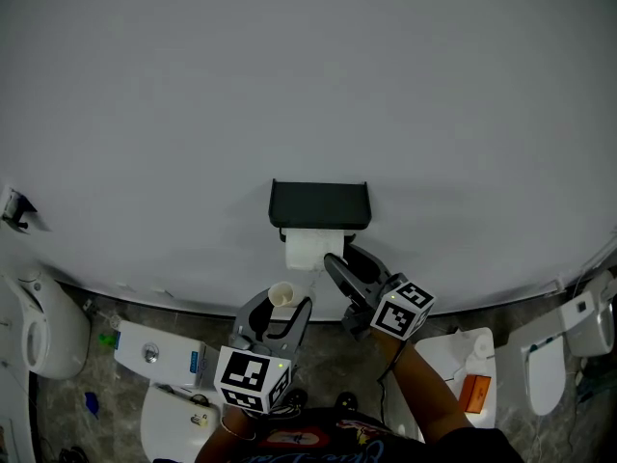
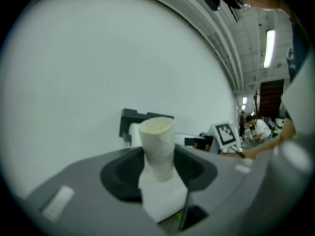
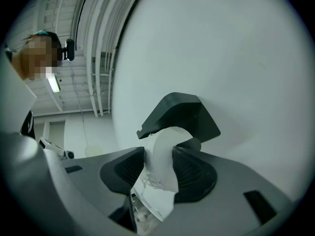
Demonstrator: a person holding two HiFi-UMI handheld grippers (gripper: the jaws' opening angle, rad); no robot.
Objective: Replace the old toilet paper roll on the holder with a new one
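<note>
1. Grip first: the left gripper (image 1: 281, 305) has its jaws clamped on the old roll (image 2: 156, 142). It is a thin white tube with a loose sheet trailing from it, held upright just below the holder (image 1: 319, 204) and clear of it. Judging by that, the spent roll is already off.
2. The right gripper (image 1: 335, 264) has its jaws closed on white paper (image 3: 162, 156) right under the holder's black cover (image 3: 182, 113). The holder is fixed low on the wall (image 1: 308, 75), near its bottom edge. I cannot tell whether the paper is the body of the new roll or only its hanging sheet.
3. The step in hand looks like seating the fresh roll. Use a light pinch, because soft paper tears or crushes under a hard squeeze. A torn sheet would give no control of the roll.
4. Push the roll into the holder rather than dragging it downward, so it does not slip out. How it mounts is hidden by the cover, so go slowly and watch for tilt.
5. Hold the left gripper low and apart from the right one, so that its trailing sheet cannot snag on the holder.
6. Open the right jaws only once the roll hangs square under the cover.
</note>
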